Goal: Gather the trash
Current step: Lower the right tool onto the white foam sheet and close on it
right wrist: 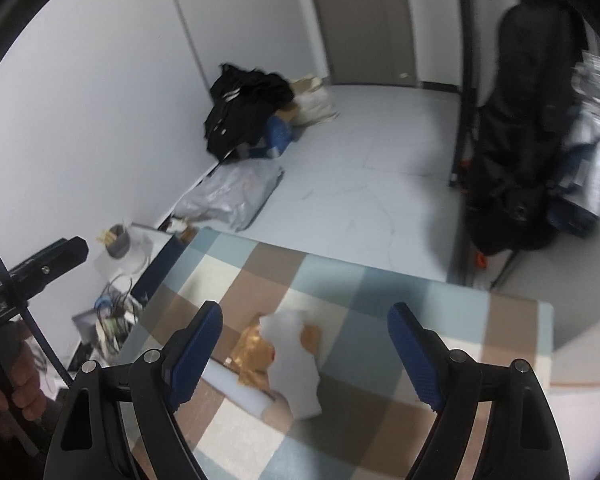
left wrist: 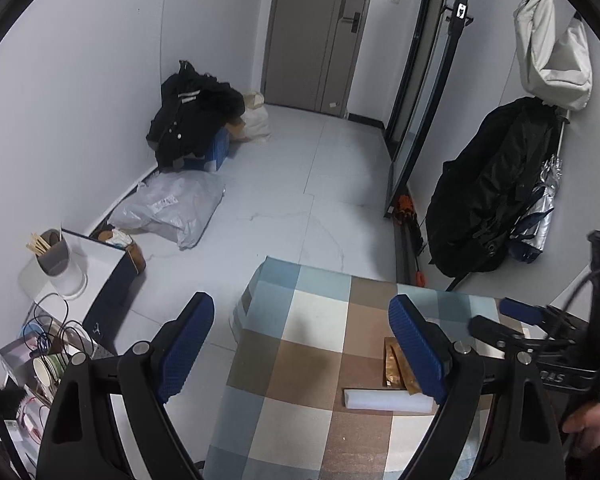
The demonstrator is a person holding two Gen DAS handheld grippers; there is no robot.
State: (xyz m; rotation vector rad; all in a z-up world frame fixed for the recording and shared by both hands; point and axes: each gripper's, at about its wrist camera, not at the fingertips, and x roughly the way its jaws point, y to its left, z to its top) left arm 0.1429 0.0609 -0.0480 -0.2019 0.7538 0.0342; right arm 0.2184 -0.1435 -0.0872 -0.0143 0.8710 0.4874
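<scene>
L gripper point(left wrist: 302, 350) & R gripper point(right wrist: 304, 354) both released, nothing grasped; hung over checked blue-brown tablecloth point(right wrist: 380, 292) w/ crumpled gold foil wrapper point(right wrist: 254, 344), white foam strip point(left wrist: 384, 398), white plastic scrap point(right wrist: 294, 364).

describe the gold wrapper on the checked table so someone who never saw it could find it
Start at the table with the blue, brown and cream checked cloth. Near its middle lies a small heap of litter. The crinkled shiny gold-brown foil wrapper lies partly under a crumpled white foam sheet, and beside a straight white foam bar; it is the only metallic, coloured piece there.
</scene>
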